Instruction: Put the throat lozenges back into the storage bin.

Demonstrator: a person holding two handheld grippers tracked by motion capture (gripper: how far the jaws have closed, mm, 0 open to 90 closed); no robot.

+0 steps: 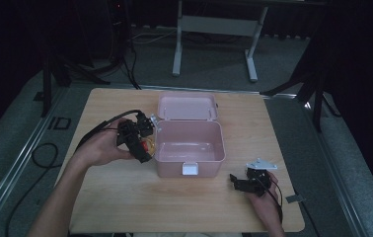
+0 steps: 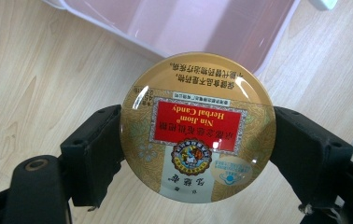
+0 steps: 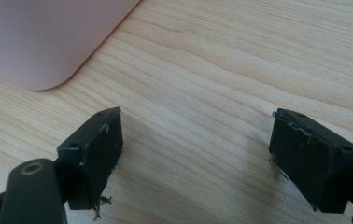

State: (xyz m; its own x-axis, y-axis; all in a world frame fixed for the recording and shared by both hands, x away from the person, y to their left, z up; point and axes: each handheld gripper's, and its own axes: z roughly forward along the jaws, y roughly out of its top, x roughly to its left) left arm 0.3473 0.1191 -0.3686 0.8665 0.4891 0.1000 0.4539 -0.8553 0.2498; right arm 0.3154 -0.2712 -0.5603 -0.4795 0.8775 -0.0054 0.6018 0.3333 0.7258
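Candy tin (image 2: 198, 127) clamped flat between my left gripper (image 2: 198, 140) pads, just beside open pink box (image 1: 189, 146), not yet inside. Right gripper (image 3: 195, 154) wide, empty, resting on table (image 3: 221, 70). Placing remains.

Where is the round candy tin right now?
The candy tin sits clamped in the left gripper, just left of the open pink box, as the high view shows.

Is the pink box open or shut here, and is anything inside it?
Open. The pink box has its lid swung back flat on the table, and its inside looks empty in the high view.
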